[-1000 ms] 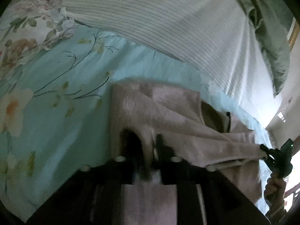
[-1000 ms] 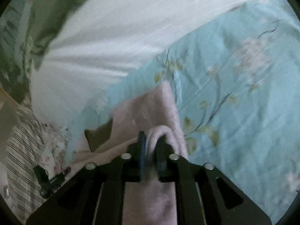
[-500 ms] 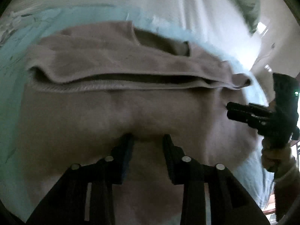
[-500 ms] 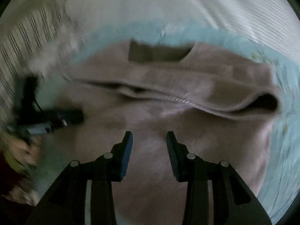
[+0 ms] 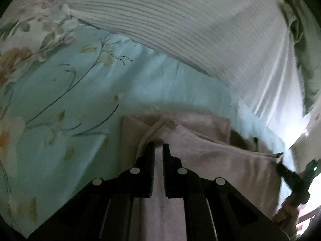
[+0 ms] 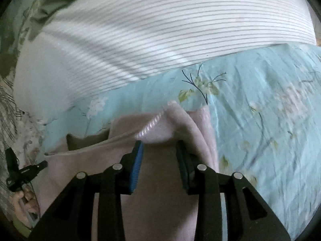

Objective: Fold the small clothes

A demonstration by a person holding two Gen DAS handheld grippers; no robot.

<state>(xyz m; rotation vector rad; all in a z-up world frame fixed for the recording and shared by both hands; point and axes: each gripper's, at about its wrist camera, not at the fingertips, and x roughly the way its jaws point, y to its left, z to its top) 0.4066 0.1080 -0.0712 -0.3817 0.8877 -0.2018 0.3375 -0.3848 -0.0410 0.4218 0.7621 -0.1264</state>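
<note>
- Left wrist view: left gripper (image 5: 158,147), jaws nearly together after just closing, a thin fold of cloth running between them; clenched on the near left corner of the pink garment (image 5: 210,156).
- Same view: the garment lies on the floral bedsheet (image 5: 84,100), one layer already doubled over, with a ribbed hem edge (image 5: 149,134) curling up just ahead of the fingertips.
- Same view, right edge: right gripper (image 5: 280,166) at the opposite corner, a hand (image 5: 286,214) on its handle.
- Right wrist view: right gripper (image 6: 159,146), jaws standing apart, having opened a little and then eased slightly in; the garment (image 6: 160,190) passes beneath and between them, but the pads do not visibly press it, so released.
- Same view: striped white cover (image 6: 150,40) beyond the sheet (image 6: 260,110); a green cloth (image 6: 40,6) at the upper left; the left gripper (image 6: 43,163) shows at the far left.
- Step in hand, as judged: taking both near corners to carry the next fold.
- Handling advice: close the right jaws on all layers at the corner before lifting; raise both corners together and level; keep the cloth taut between grippers so the doubled layer does not slip; lay the edge down square to the far edge.
</note>
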